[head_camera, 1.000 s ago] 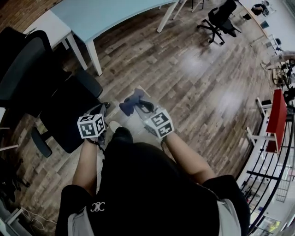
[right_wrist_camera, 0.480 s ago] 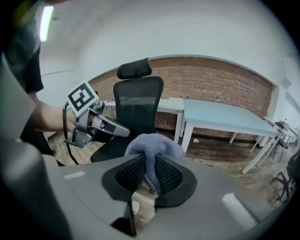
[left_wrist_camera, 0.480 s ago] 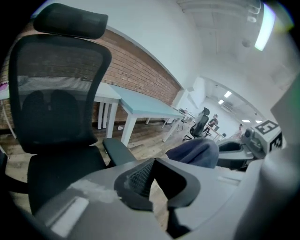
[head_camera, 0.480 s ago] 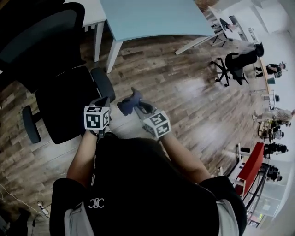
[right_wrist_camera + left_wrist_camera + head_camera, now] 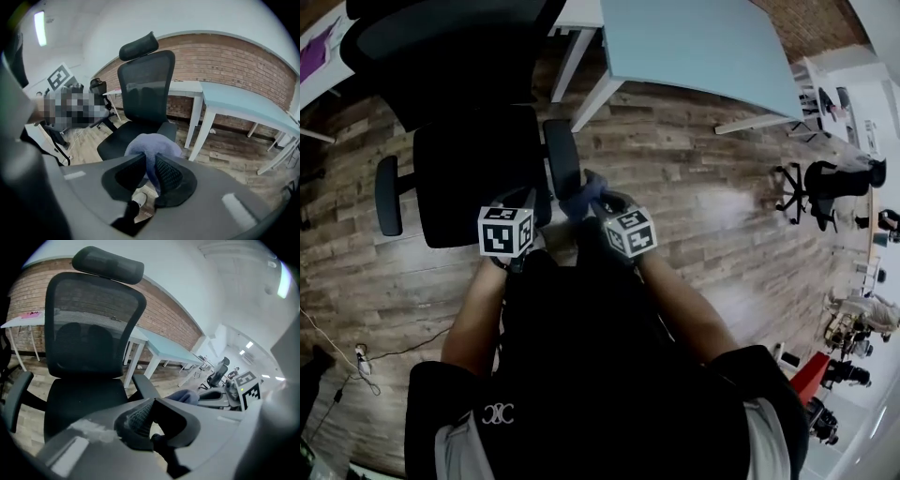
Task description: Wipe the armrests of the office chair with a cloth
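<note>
A black office chair (image 5: 473,173) with a mesh back (image 5: 89,329) stands just ahead of me. Its armrests show on either side of the seat, one (image 5: 387,195) at the left and one (image 5: 562,159) at the right. My right gripper (image 5: 592,199) is shut on a blue-grey cloth (image 5: 586,192), which hangs at the near end of the right armrest; whether it touches I cannot tell. In the right gripper view the cloth (image 5: 152,145) bulges out between the jaws (image 5: 150,161). My left gripper (image 5: 530,197) hovers over the seat's front edge, shut and holding nothing (image 5: 149,404).
A light blue table (image 5: 694,42) and a white desk leg (image 5: 581,52) stand close behind the chair's right side. Another office chair (image 5: 825,183) is far off to the right. A cable (image 5: 356,356) lies on the wood floor at the left.
Both grippers and the view have come round to face the chair. The cloth, held over bare floor before, is now at the chair's right armrest.
</note>
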Demonstrator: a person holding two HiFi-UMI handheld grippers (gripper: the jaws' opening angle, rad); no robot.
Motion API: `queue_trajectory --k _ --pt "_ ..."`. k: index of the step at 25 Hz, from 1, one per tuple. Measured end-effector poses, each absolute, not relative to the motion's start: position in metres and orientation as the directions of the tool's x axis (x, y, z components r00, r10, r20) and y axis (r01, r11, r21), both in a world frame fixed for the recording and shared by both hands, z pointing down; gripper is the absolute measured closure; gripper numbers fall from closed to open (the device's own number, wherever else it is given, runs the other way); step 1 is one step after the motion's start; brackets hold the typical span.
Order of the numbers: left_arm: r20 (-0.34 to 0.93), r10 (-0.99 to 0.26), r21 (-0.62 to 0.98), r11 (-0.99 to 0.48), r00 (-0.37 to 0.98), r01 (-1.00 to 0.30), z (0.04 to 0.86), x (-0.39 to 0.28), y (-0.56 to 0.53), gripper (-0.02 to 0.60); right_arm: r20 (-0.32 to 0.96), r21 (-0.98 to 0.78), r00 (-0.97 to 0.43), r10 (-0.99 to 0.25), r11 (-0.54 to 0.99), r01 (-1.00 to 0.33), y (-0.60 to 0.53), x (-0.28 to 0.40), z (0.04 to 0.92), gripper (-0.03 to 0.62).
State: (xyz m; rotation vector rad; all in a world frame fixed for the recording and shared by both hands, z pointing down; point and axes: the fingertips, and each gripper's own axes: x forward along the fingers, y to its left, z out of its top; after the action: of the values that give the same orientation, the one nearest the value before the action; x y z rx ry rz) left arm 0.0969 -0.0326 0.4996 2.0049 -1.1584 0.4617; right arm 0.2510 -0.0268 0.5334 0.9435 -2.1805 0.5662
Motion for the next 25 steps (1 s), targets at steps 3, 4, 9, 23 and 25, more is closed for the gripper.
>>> queue_trajectory --k 3,4,9,23,25 --pt "0.637 -0.596 0.438 -0.242 0.489 -0.866 0.502 0.088 -0.031 0.575 0.758 -0.090 -0.503 -0.415 0.697 -0.711 -0.031 0.255 0.545 0.525" --pt "0.639 -0.601 0.442 -0.222 0.479 -0.869 0.501 0.088 -0.030 0.575 0.768 -0.082 -0.502 -0.398 0.717 -0.693 -0.032 0.257 0.548 0.525" --pt "0.661 -0.619 0.411 -0.173 0.424 -0.895 0.494 0.095 -0.029 0.575 0.807 -0.113 -0.516 -0.287 0.783 -0.611 -0.037 0.266 0.572 0.525" --pt "0.760 -0.605 0.368 0.100 0.237 -0.925 0.496 0.092 -0.012 0.575 0.803 -0.248 -0.596 0.016 0.918 -0.309 -0.046 0.199 0.617 0.525" --pt "0.770 -0.600 0.359 0.124 0.218 -0.925 0.498 0.093 -0.007 0.575 0.799 -0.248 -0.600 0.033 0.927 -0.280 -0.051 0.189 0.619 0.525"
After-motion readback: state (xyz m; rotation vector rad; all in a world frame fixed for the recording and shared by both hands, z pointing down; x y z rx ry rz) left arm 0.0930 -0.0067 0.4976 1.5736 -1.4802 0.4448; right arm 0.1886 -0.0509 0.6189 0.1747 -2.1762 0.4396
